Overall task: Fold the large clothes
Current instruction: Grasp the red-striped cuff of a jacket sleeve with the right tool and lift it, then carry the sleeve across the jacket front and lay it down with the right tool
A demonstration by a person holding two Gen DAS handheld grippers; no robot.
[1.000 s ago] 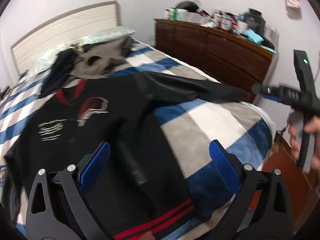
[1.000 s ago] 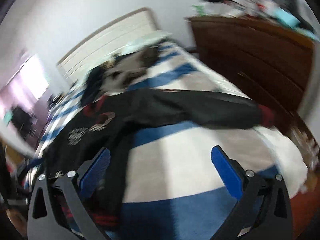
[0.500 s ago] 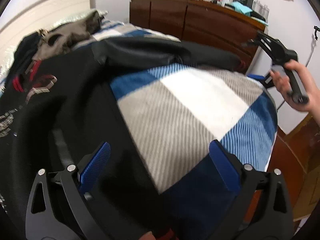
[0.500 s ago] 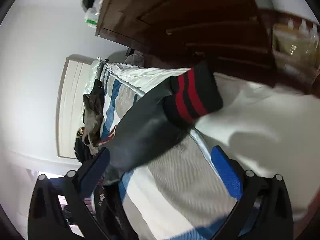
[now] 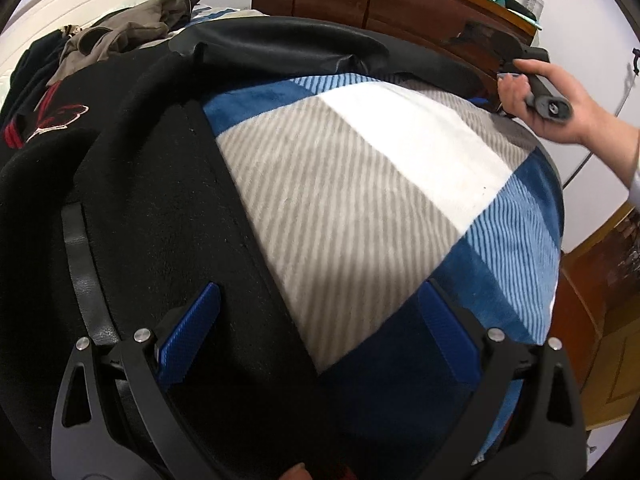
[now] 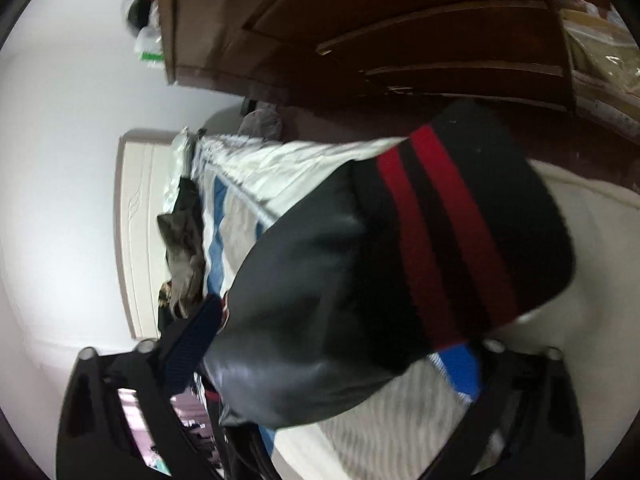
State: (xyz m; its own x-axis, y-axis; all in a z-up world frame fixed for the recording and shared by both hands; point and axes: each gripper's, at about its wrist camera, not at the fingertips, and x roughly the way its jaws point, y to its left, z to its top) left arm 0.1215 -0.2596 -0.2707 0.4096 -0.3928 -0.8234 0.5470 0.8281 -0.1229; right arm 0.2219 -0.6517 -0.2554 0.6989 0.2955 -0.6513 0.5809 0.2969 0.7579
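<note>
A black jacket with red trim lies spread on a bed with a blue, grey and white striped blanket. Its leather sleeve stretches across to the bed's far right edge. My left gripper is open low over the jacket's side edge, holding nothing. My right gripper is open around the sleeve end, beside the black cuff with red stripes; the sleeve lies between the jaws. The right gripper's handle in a hand shows in the left wrist view.
A dark wooden dresser with cluttered items on top stands close along the bed's right side. A pile of other clothes lies near the white headboard. Wooden floor shows at the right of the bed.
My left gripper dropped lower and closer over the jacket's side edge. My right gripper swung round and moved in on the sleeve cuff, which now fills its view between the jaws.
</note>
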